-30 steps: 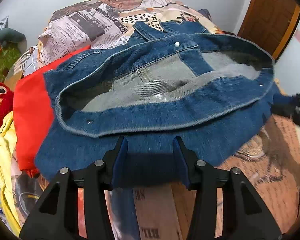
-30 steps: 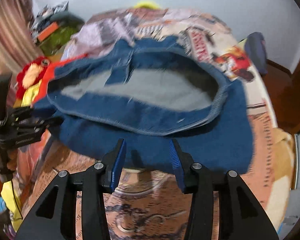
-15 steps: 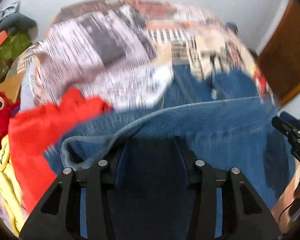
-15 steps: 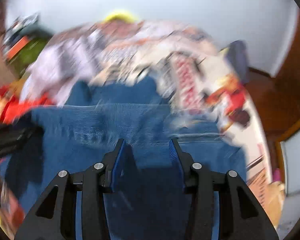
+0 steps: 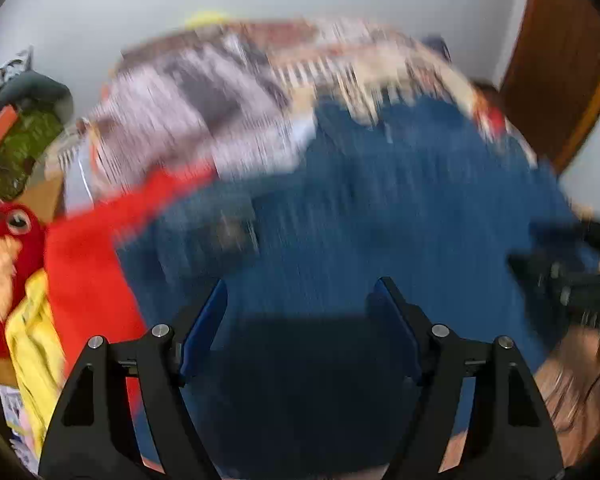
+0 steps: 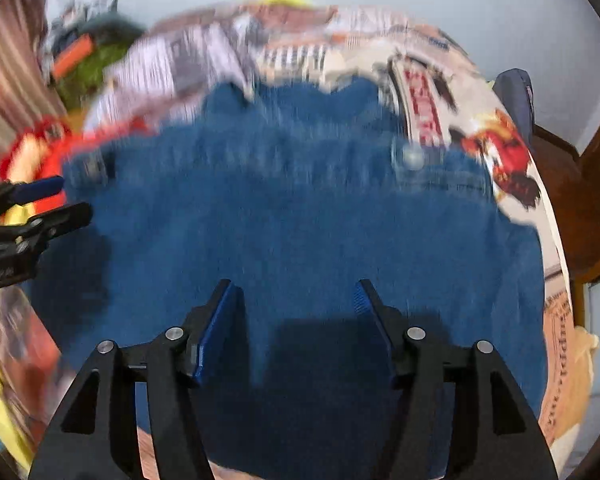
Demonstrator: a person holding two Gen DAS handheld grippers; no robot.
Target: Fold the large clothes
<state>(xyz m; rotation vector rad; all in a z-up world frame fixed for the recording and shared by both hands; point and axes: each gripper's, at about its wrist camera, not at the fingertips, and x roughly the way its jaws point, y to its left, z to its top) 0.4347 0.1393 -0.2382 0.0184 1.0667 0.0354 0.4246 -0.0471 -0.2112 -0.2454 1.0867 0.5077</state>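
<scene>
bed (image 6: 428, 80) with printed cover holds a denim jacket (image 6: 300, 220), one fold seemingly laid; left gripper (image 5: 298, 312) and right gripper (image 6: 294, 308) jaws are opening, gripping nothing; more folds likely remain.

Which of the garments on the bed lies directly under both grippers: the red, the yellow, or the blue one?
The blue denim garment. It spreads beneath both grippers, while the red garment and the yellow garment lie off to its left.

The denim jacket (image 6: 300, 220) is matt, coarse blue cloth with 1 shiny metal button (image 6: 411, 157). The bedsheet (image 6: 432, 92) is smooth printed cotton (newspaper pattern). The toy (image 5: 4, 256) is fuzzy red plush; the door (image 5: 560, 60) is glossy brown wood.
</scene>
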